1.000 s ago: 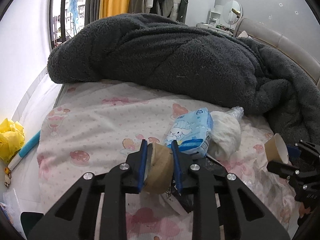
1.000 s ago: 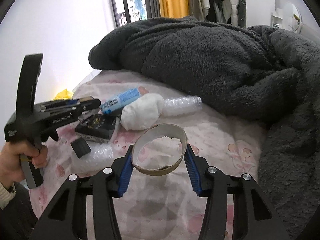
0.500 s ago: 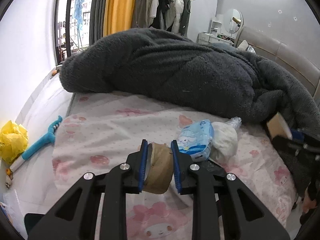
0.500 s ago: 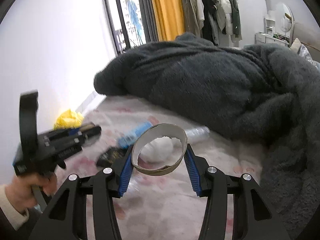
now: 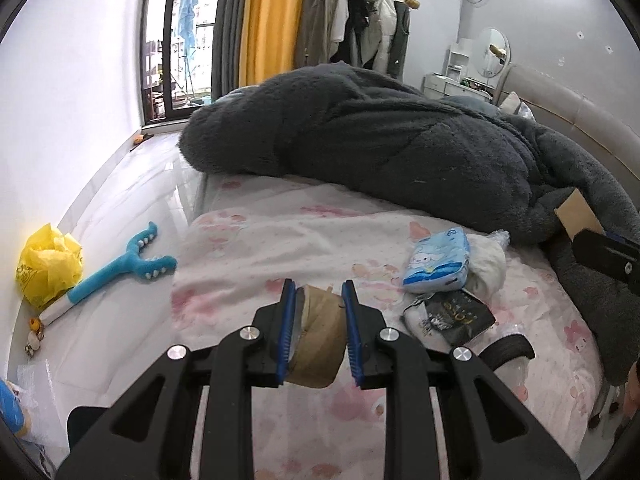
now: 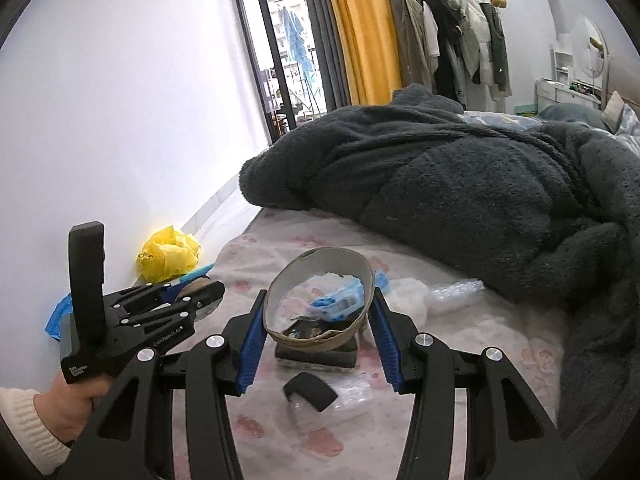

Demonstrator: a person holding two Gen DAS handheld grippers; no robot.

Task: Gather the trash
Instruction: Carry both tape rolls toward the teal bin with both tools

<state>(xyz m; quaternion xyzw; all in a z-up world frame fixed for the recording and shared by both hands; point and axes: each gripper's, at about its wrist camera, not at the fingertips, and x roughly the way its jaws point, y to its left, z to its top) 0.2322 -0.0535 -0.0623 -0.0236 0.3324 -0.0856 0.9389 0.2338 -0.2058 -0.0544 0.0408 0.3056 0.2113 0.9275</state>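
Between the left gripper (image 5: 316,330) jaws: flattened brown tape core (image 5: 318,344) clamped edgewise, clear of the sheet | right gripper (image 6: 318,334): pads pinch a cardboard ring (image 6: 320,302) across its width, bowing it oval | beyond: tissue pack (image 5: 438,262), black wrapper (image 5: 456,316), white wad (image 5: 486,260) uncollected on bed (image 5: 280,248) | likely destination: yellow bag (image 5: 46,264) on floor.

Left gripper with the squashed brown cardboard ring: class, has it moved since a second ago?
Yes. The left gripper, shut on the cardboard ring, has drawn back from the blue tissue pack, which now looks farther and more rightward.
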